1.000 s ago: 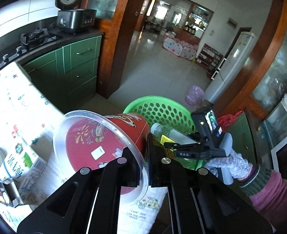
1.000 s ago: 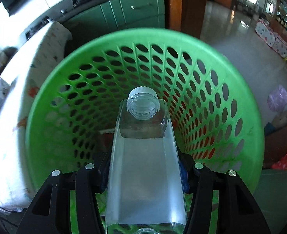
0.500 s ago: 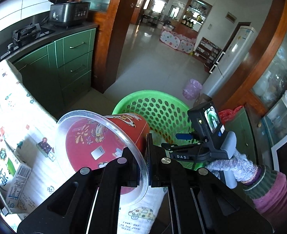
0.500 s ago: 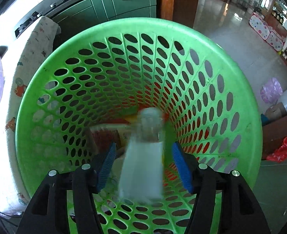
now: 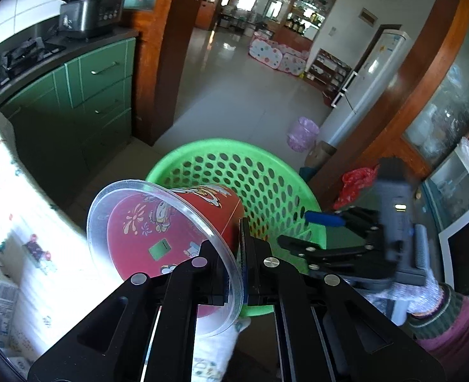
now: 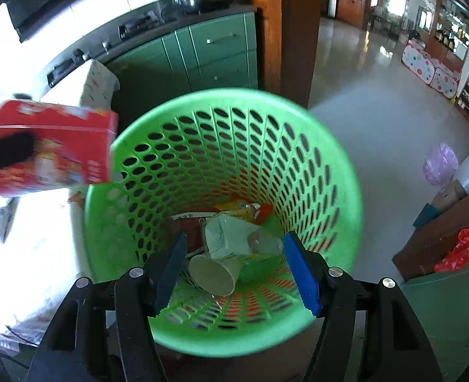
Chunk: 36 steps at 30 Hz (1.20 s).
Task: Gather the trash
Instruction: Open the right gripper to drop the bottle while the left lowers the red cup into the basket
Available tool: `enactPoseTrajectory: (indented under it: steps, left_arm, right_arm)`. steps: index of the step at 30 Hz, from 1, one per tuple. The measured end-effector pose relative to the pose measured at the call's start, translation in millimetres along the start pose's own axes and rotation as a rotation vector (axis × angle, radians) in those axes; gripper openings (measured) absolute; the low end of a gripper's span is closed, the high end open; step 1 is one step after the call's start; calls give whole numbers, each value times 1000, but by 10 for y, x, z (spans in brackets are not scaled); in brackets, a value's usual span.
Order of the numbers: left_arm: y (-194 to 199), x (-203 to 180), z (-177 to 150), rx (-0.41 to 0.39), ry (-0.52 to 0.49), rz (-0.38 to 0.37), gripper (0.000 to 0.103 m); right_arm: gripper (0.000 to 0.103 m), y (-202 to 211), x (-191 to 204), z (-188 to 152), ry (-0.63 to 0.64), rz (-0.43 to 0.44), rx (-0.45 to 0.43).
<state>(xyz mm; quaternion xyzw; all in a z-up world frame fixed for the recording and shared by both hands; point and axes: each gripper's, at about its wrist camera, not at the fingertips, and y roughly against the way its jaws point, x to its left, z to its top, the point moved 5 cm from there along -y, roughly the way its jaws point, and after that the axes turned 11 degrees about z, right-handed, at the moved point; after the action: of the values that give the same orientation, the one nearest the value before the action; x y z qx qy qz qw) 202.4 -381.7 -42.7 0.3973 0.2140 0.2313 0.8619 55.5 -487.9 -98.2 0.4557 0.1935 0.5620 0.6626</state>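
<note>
My left gripper point(image 5: 236, 273) is shut on the clear rim of a red noodle cup point(image 5: 158, 235), held on its side at the near left rim of the green perforated basket point(image 5: 266, 172). The cup also shows at the left of the right wrist view point(image 6: 50, 149). My right gripper point(image 6: 237, 270) is open and empty above the basket point(image 6: 336, 172). The clear plastic bottle point(image 6: 263, 242) lies inside the basket with a carton point(image 6: 225, 235), a paper cup point(image 6: 212, 273) and wrappers. The right gripper also shows in the left wrist view point(image 5: 326, 222).
A table with a patterned white cloth point(image 5: 18, 222) lies to the left, with a carton point(image 5: 2, 299) on it. Green cabinets point(image 5: 85, 95) stand behind. A red bag point(image 5: 355, 181) and a pink bag point(image 5: 301, 130) sit past the basket.
My right gripper opened and let the clear bottle drop into the basket, then drew back. My left gripper carried the red cup closer to the basket rim.
</note>
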Motion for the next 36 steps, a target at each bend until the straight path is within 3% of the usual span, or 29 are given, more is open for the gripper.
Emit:
enactPoseTrajectory:
  steps: [9,24,27,29,36]
  left_arm:
    - [-343,-263,-71,72,-34,-39,4]
    - [-1104,-544,96,168,-29,-37,7]
    - [-1213,-567,87,193,-3,-62,17]
    - [-1242,-547,76,191,14,-69,42]
    - [-1117,-504,57,159,21,-67,43]
  right_arm:
    - [67,426,-92,-213,1,-20,-129]
    - [68,574,-335,-458,-31,-38,-185]
    - [68,546,-379,-481,-43,-38,-180]
    - [68,535,-408,-508,-54,-33,-177]
    - [68,579,-407,-566,-68,-23,-189]
